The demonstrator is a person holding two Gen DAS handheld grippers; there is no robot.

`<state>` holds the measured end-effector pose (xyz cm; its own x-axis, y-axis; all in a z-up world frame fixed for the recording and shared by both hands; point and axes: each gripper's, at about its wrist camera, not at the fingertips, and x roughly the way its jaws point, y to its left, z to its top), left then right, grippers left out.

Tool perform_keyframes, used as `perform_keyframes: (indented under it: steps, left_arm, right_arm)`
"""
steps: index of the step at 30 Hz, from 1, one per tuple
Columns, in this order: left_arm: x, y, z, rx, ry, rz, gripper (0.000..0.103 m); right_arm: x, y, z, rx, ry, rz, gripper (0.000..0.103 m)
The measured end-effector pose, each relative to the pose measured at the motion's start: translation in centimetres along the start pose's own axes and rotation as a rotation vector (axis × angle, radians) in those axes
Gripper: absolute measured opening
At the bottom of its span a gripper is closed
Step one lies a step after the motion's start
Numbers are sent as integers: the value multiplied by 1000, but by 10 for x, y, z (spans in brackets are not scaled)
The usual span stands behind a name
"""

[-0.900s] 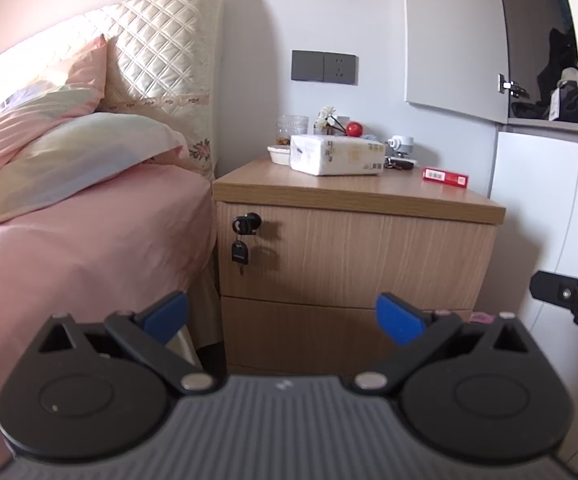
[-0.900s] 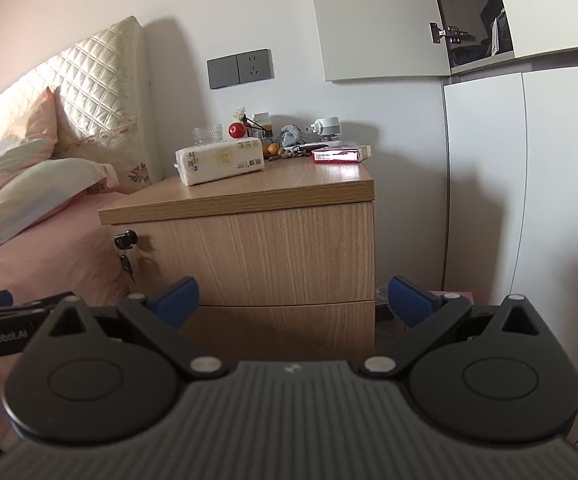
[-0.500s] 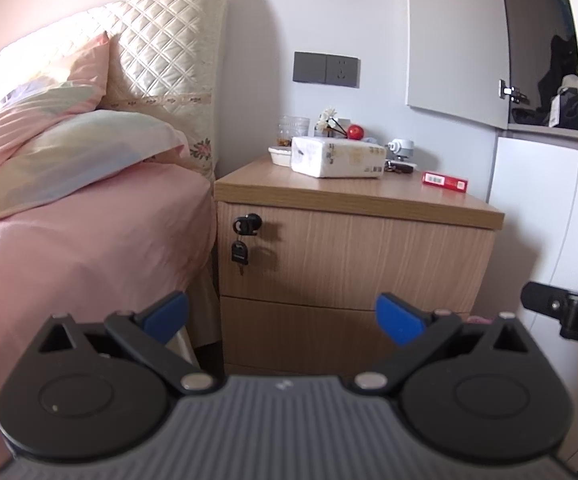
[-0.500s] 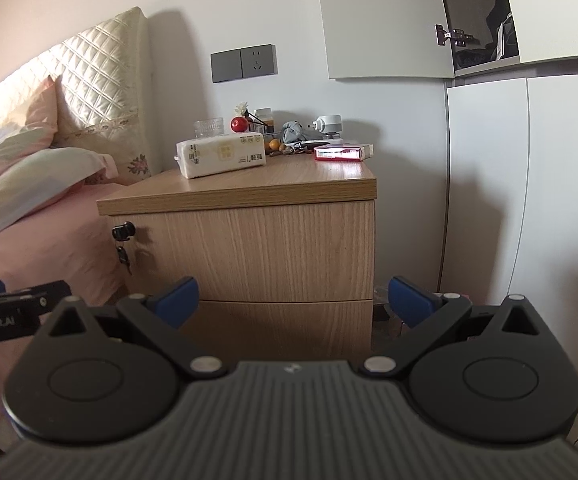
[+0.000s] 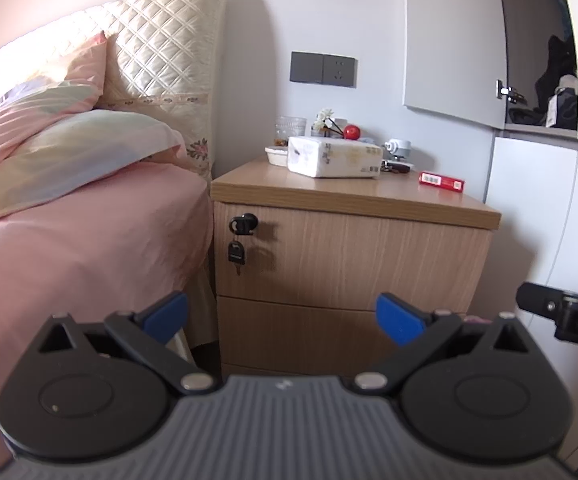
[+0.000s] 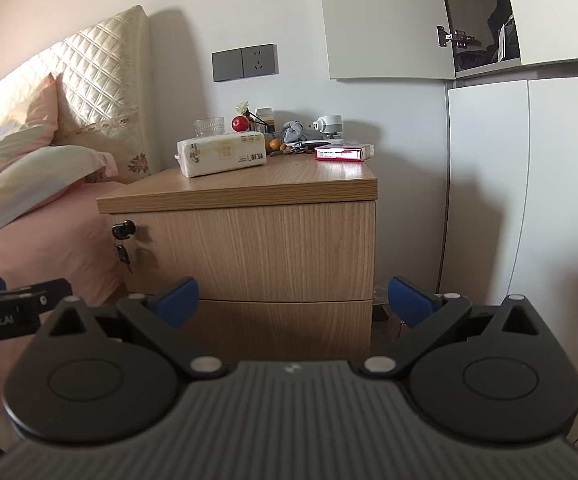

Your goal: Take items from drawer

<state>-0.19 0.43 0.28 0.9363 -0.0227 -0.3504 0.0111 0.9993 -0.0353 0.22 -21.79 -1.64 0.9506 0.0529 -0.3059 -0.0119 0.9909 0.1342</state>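
A wooden nightstand (image 5: 353,240) stands ahead with two closed drawers: an upper drawer (image 5: 369,260) with a lock and hanging key (image 5: 236,252), and a lower drawer (image 5: 301,336). It also shows in the right wrist view (image 6: 257,248). My left gripper (image 5: 282,318) is open and empty, some way in front of the lower drawer. My right gripper (image 6: 293,300) is open and empty, also facing the nightstand front. The drawers' contents are hidden.
On the nightstand top lie a tissue pack (image 5: 335,157), a red box (image 5: 441,182), a glass (image 5: 291,130) and small clutter. A pink bed (image 5: 69,248) is at the left, white wardrobe doors (image 6: 529,200) at the right.
Both grippers have edged a little closer to the nightstand, the right one shifting slightly left. Both stay open.
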Motion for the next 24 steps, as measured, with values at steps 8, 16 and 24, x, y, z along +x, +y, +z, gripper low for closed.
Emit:
perform_keyframes:
  steps: [8, 16, 24]
  left_arm:
    - [0, 0, 0, 0, 1, -3, 103]
    - [0, 0, -1, 3, 2, -4, 103]
    - [1, -1, 0, 10, 8, -5, 103]
  right_arm:
    - [-1, 0, 0, 2, -2, -3, 103]
    - [-2, 0, 1, -3, -2, -6, 103]
    - [-2, 1, 1, -6, -3, -9, 103]
